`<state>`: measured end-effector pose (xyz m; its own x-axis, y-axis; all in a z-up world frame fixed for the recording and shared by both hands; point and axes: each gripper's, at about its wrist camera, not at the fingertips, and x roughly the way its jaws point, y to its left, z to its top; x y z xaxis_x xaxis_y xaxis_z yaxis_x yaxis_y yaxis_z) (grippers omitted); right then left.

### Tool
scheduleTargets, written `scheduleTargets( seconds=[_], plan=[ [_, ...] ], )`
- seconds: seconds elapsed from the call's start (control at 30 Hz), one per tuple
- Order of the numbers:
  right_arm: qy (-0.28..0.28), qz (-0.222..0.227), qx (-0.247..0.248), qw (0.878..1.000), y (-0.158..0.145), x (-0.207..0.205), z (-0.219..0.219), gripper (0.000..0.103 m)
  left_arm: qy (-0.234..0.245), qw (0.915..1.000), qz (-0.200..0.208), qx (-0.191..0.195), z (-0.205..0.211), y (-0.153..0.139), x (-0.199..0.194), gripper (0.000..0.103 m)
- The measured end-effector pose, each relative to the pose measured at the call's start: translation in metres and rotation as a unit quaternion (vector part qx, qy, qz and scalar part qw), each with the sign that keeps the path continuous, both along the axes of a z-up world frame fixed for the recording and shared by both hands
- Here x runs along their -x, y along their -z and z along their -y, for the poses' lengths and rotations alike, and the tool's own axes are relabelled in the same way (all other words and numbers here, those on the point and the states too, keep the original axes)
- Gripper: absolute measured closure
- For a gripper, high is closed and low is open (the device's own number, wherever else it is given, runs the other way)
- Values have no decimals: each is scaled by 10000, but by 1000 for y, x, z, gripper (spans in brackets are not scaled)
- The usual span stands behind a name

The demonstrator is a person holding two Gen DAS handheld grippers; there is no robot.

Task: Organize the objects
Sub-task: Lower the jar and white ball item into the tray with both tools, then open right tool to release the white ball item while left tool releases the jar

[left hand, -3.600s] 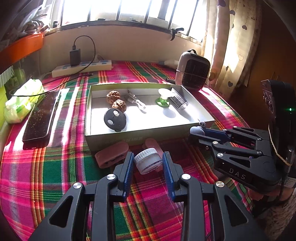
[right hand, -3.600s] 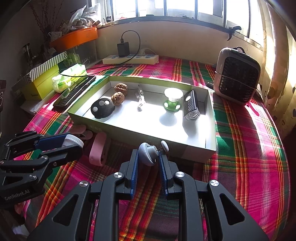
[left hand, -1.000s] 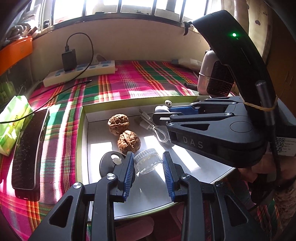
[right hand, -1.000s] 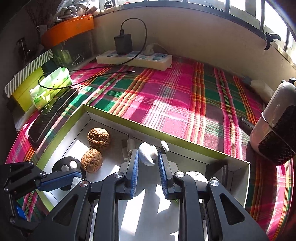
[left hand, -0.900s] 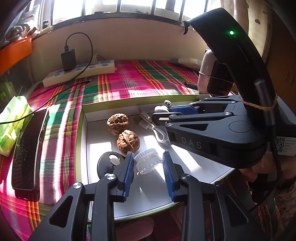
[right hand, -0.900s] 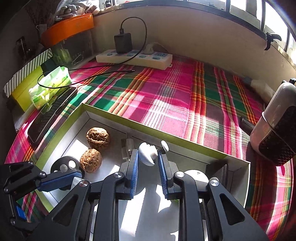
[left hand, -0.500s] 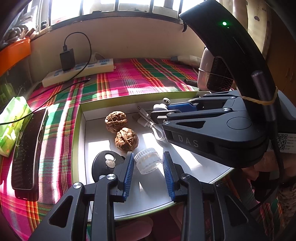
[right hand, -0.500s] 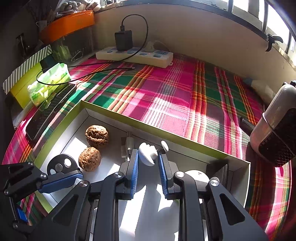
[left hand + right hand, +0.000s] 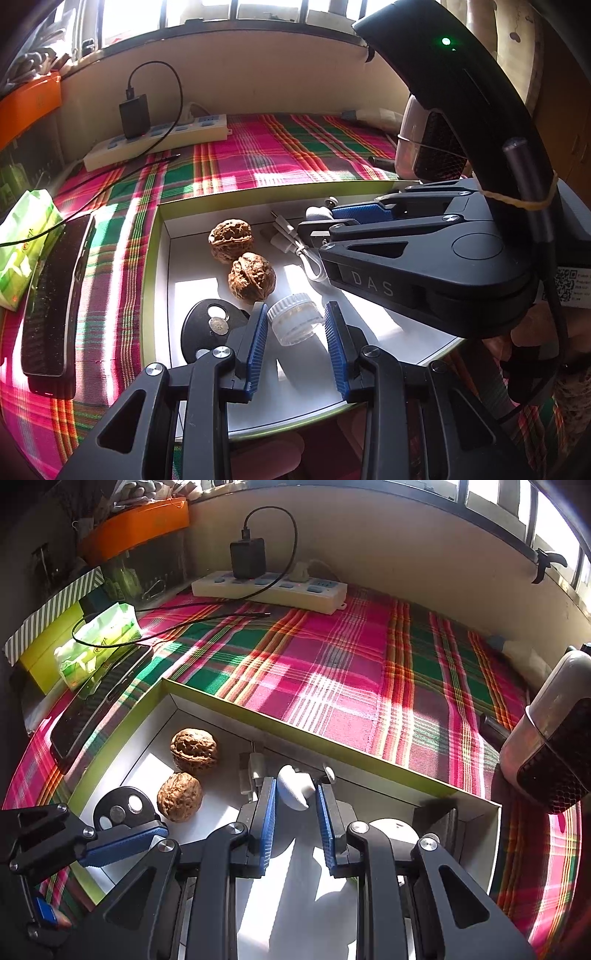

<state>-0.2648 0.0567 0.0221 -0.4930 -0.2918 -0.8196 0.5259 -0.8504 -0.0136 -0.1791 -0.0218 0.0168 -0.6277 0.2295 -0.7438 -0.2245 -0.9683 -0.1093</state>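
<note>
Jar (image 9: 294, 323) sits between my left gripper's (image 9: 295, 332) jaws, held over the tray (image 9: 162, 280). Right gripper (image 9: 295, 812) jaws are opening around the white piece (image 9: 294, 786).

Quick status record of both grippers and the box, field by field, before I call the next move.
left gripper: shut on small clear jar, over box floor
right gripper: jaws opening, white earbud-like piece between them
box: green rim, white floor, on plaid cloth
already in box: two walnuts, black round disc, white cable
outside box: power strip, phone
</note>
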Motion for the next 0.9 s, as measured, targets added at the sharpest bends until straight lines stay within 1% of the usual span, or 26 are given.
scheduleTargets(
  seconds=[0.07, 0.13, 0.2, 0.37, 0.43, 0.53, 0.7, 0.9],
  plan=[
    [-29, 6, -6, 10000, 0, 0, 1, 72, 0, 10000, 4, 3, 0, 0, 0, 73],
    [-18, -6, -4, 10000, 0, -1, 2, 62, -3, 10000, 3, 4, -1, 0, -1, 73],
    [-7, -3, 5, 10000, -1, -1, 2, 59, -6, 10000, 2, 6, -1, 0, 0, 73],
    [21, 0, 27, 10000, -1, -2, 1, 56, -15, 10000, -2, 3, -1, 0, 0, 71],
    [51, 7, 45, 10000, -2, -3, 0, 53, -11, 10000, -19, -19, -1, 0, -2, 68],
    [97, -4, 95, 9999, -3, -4, -2, 50, -21, 10000, -31, -14, -1, 0, -3, 67],
    [120, -41, 109, 9999, -5, -8, -4, 49, -26, 10000, -46, -50, 0, -2, -6, 63],
    [148, -54, 168, 9997, -9, -13, -4, 47, -54, 10000, -43, -11, -1, -4, -10, 63]
  ],
)
